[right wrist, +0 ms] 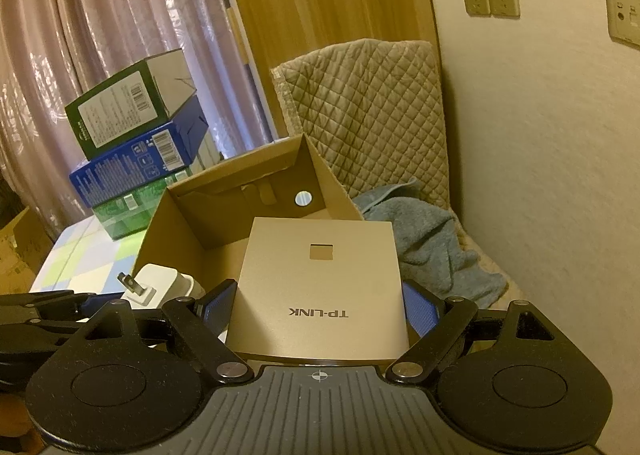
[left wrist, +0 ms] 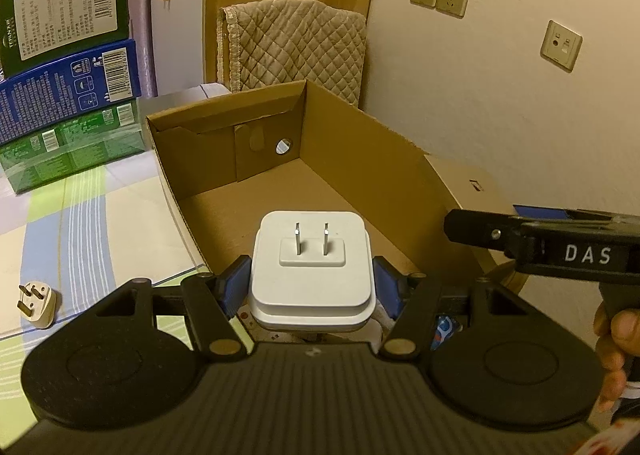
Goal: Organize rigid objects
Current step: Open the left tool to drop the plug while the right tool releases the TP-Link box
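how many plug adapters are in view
2: a white square two-prong adapter held in the left gripper over the brown cardboard box; a beige three-prong plug lying on the checked tablecloth.

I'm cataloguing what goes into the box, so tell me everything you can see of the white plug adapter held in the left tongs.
The white plug adapter is a squarish block with rounded corners, seemingly matte plastic, stepped into a smaller upper layer on a wider base. A raised rectangular plate on its face carries two flat metal prongs, pointing up and away from the camera. The left tongs clamp its two sides with blue pads. It hangs over the near edge of the open cardboard box; nothing else visibly touches it.
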A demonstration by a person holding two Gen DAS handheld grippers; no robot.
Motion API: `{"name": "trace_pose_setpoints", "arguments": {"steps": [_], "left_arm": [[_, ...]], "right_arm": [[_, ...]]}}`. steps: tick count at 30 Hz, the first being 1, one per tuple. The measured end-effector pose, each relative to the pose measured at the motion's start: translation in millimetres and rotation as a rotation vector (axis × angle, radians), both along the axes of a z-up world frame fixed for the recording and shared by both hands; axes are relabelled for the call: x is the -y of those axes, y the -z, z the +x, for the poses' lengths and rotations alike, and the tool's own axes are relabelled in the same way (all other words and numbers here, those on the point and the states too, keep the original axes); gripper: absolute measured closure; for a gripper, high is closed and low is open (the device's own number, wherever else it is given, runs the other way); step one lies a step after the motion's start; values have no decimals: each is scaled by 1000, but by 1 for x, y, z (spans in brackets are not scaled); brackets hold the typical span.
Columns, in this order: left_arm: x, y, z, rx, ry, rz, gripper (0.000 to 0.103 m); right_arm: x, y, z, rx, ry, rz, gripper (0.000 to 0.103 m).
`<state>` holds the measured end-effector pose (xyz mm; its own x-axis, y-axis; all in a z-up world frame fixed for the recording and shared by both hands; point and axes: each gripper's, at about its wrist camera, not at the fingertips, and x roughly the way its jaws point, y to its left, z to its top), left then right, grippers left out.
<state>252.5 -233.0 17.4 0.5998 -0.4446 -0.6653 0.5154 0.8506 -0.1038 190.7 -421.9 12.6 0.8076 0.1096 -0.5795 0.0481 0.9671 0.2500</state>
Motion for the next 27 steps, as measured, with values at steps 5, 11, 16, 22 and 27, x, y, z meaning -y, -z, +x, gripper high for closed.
{"name": "trace_pose_setpoints", "arguments": {"steps": [5,11,16,22,27], "left_arm": [[-2,-1,0,12,7,6,33],[-14,-10,-3,38,-34,2,33],[-30,-16,-9,45,-67,-11,33],[-42,-23,-16,50,-85,-7,33],[-46,-28,-20,56,-93,-5,33]], "right_arm": [[0,0,0,1,-1,0,20],[-3,0,-2,5,-12,-8,20],[-10,0,-4,8,-36,-13,20],[-14,1,-4,5,-49,-17,20],[-17,2,-4,3,-61,-26,20]]}}
